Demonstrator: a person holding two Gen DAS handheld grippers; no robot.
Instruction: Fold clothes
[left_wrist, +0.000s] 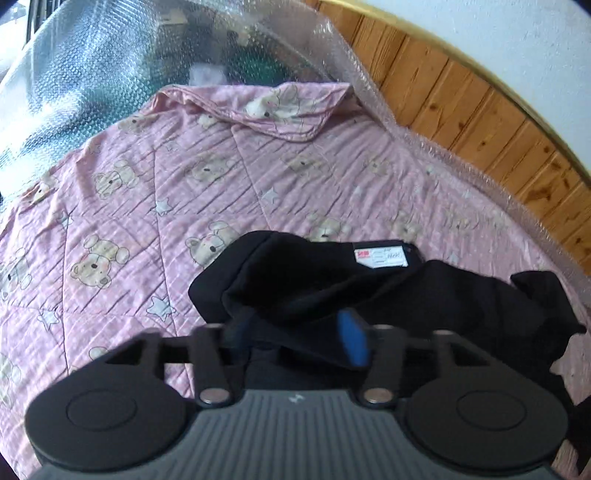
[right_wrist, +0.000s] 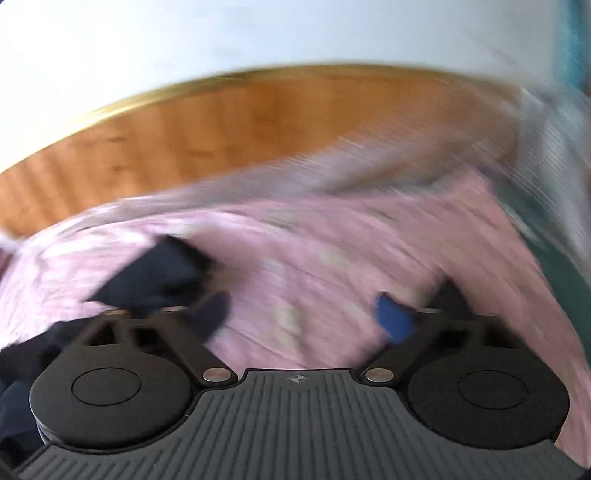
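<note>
A black garment (left_wrist: 332, 288) lies crumpled on a pink quilt (left_wrist: 147, 192) printed with bears, its white label (left_wrist: 380, 256) facing up. My left gripper (left_wrist: 295, 332) hangs right over its near edge. The jaws stand apart with black cloth bunched between the blue fingertips (left_wrist: 352, 339), and the pads do not press on it. In the blurred right wrist view, my right gripper (right_wrist: 303, 317) is spread wide over bare pink quilt (right_wrist: 314, 258) with nothing between its fingers. Dark fabric (right_wrist: 147, 277) lies just left of its left finger.
Clear bubble wrap (left_wrist: 74, 74) is draped over things at the quilt's far left and along its right edge. A wood-panelled board (left_wrist: 461, 110) with a brass-coloured rim borders the bed, also seen as wood board (right_wrist: 221, 122), below a white wall (right_wrist: 258, 33).
</note>
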